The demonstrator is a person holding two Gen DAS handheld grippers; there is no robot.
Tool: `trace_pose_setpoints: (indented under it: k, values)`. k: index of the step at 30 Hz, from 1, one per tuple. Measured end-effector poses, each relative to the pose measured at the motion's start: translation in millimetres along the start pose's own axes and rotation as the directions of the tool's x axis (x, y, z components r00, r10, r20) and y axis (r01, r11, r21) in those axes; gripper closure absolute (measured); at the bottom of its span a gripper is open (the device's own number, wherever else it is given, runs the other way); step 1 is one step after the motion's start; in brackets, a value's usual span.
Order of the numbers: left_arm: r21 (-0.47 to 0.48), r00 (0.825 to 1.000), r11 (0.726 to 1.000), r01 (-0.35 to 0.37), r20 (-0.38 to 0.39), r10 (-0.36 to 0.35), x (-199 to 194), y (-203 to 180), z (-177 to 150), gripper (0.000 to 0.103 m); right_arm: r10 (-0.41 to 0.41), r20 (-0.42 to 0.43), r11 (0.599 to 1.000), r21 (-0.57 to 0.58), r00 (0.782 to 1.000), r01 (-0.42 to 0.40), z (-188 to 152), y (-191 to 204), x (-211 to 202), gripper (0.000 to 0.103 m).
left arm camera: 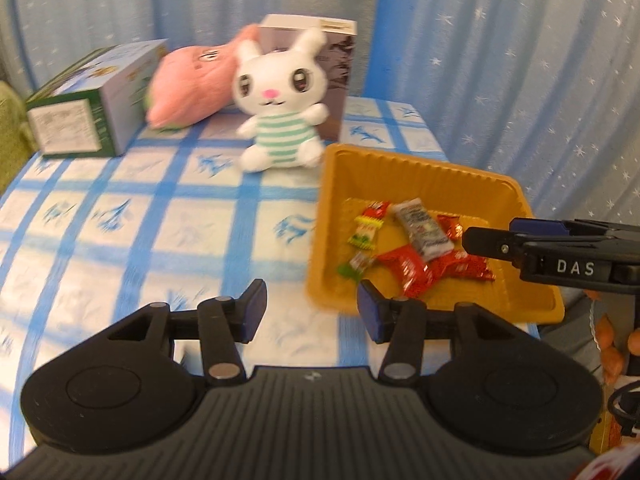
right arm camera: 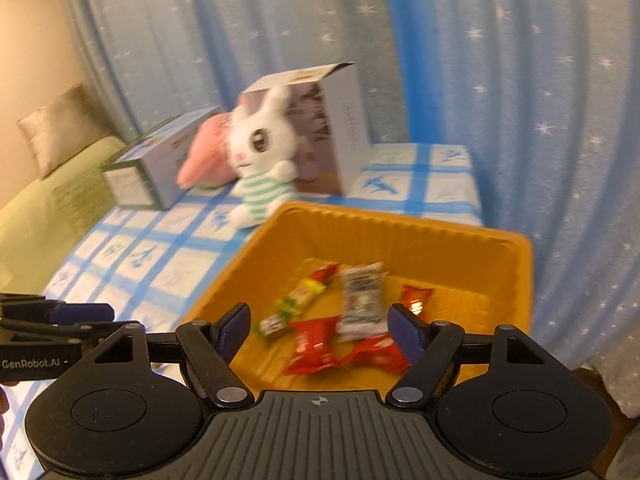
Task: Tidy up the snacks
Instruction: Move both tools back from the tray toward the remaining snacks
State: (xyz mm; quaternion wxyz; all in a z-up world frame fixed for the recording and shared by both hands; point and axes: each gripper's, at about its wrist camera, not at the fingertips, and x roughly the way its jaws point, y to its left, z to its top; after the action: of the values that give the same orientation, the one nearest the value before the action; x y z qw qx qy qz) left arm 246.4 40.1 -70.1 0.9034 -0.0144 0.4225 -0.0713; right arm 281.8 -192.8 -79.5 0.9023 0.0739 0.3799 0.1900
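Snack packets (right arm camera: 344,328) piled in orange tray (left arm camera: 420,168), collected for tidiness. Left tongs (left arm camera: 312,304) gape empty beside tray; right tongs (right arm camera: 320,326) gape empty above it.

Tray (left arm camera: 420,168) lay at right centre of the left wrist frame on the table (left arm camera: 120,220), snack packets (left arm camera: 416,240) inside it. Plush rabbit (left arm camera: 280,108) sat upper centre, left of the tray, before an upright box (left arm camera: 340,64). Lying box (left arm camera: 92,100) occupied upper left.
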Motion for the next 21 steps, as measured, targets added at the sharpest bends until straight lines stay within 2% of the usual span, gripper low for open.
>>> trace_pose_setpoints:
  k: [8,12,21]
  values:
    - [-0.079,0.997,0.994,-0.074,-0.013,0.074,-41,21,-41,0.056,0.083,-0.079,0.990,-0.110,0.993,-0.091,-27,38,-6,0.028]
    - [-0.103,0.995,0.989,-0.104,-0.023,0.102,-55,26,-58,0.056,0.090,-0.129,0.981,-0.160,0.988,-0.111,-45,47,-11,0.028]
    - [-0.118,0.992,0.985,-0.126,-0.046,0.121,-71,29,-86,0.056,0.099,-0.220,0.977,-0.165,0.970,-0.137,-81,54,-19,0.028]
